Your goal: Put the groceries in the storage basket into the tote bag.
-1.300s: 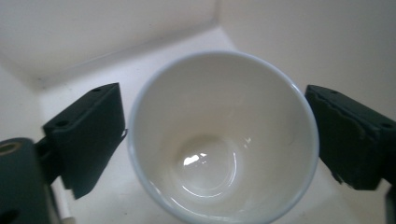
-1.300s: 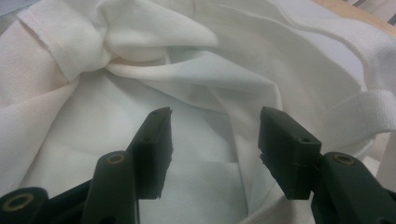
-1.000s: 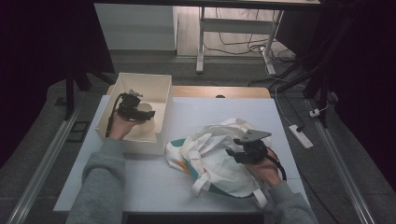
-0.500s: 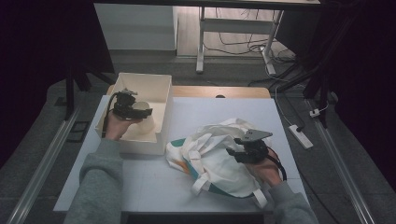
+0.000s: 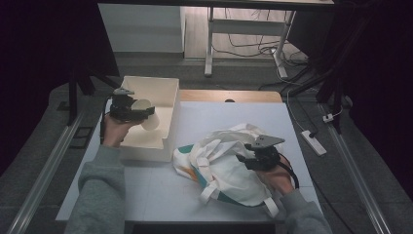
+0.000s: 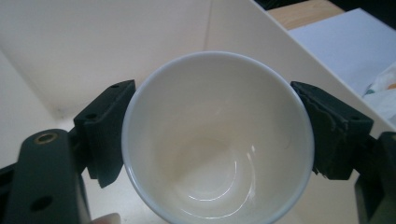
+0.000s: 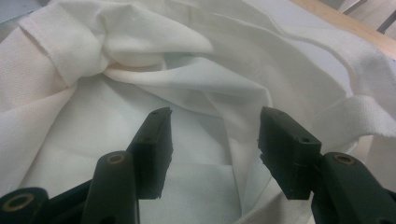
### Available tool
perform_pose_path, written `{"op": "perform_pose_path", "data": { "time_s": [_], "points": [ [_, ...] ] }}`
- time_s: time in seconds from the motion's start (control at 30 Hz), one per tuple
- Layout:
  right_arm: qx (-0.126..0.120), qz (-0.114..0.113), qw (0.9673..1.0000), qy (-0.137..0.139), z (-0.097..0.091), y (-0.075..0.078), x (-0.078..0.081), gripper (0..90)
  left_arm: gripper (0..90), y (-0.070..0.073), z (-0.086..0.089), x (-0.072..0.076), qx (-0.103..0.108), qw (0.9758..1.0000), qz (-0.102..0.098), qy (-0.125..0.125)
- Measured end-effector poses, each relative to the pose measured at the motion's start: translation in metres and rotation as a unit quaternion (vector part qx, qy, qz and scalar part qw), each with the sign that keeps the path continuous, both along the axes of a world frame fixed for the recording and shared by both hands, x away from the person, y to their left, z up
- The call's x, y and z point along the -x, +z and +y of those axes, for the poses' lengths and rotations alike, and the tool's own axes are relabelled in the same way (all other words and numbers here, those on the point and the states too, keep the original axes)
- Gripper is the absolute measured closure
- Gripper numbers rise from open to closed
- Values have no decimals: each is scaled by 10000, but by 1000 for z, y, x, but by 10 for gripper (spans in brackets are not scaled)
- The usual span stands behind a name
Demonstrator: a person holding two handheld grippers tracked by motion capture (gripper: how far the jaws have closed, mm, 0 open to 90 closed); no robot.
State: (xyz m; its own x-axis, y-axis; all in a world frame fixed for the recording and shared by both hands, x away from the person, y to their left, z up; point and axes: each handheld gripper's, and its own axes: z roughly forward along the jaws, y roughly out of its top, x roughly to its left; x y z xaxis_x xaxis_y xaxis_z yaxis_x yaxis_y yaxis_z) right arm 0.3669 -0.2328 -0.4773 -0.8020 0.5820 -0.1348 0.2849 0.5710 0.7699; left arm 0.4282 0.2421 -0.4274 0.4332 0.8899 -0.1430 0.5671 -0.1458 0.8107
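Note:
A white cup [image 6: 217, 140] sits between the jaws of my left gripper [image 5: 146, 115], which is shut on its sides; I look straight into its bare inside. In the high view the cup [image 5: 148, 119] hangs over the white open box [image 5: 163, 87] at the table's left. A crumpled white cloth bag [image 5: 221, 165] with green and orange print lies at the centre right. My right gripper [image 5: 246, 161] hovers over the bag [image 7: 140, 84] with its jaws apart and nothing pinched between them.
The bag's webbing straps [image 5: 209, 192] trail toward the front edge. A wooden strip [image 5: 229, 95] borders the far side of the white table top [image 5: 146, 190]. A power strip [image 5: 313, 142] lies off the table's right edge, and metal rails run along both sides.
My left gripper has risen with the cup and shifted toward the box's back. The right gripper and the bag have stayed put.

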Motion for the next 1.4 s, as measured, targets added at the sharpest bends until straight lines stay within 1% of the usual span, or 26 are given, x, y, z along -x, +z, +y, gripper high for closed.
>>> {"op": "perform_pose_path", "data": {
  "time_s": [0.07, 0.2, 0.27, 0.43, 0.57, 0.67, 0.8, 0.93, 1.1, 1.23, 1.4],
  "points": [
    [-3, 1, 10000, -2, 0, 0, 0, 443, 195, 2, 3, 2, 43, 10000, -70, 3],
    [-7, -14, 10000, 3, 0, 0, 0, 443, 196, 8, 8, 6, 258, 9995, -192, 5],
    [-10, -14, 10000, 5, 0, 0, 0, 443, 196, 12, 10, 9, 308, 9992, -260, 12],
    [-1, -4, 10000, 1, 1, 0, 0, 443, 196, 22, 12, 17, 488, 9977, -468, -54],
    [11, -4, 10000, 16, 1, -1, 0, 443, 196, 28, 9, 21, 559, 9966, -580, -159],
    [10, -2, 10000, 23, 2, -1, 0, 443, 196, 30, 7, 22, 615, 9960, -606, -234],
    [16, 18, 10000, 23, 1, -1, 0, 443, 196, 34, 5, 26, 642, 9951, -695, -283],
    [15, 21, 10000, 22, 1, -1, 0, 443, 196, 38, 4, 29, 748, 9936, -793, -303],
    [15, 14, 10000, 26, 1, -1, 0, 443, 196, 46, 4, 36, 901, 9906, -965, -353],
    [15, 18, 10000, 23, 1, -1, 0, 443, 196, 54, 2, 43, 1079, 9866, -1130, -463],
    [21, -1, 10000, 38, 2, -1, 0, 443, 196, 59, -3, 49, 1286, 9819, -1206, -692]
  ]
}}
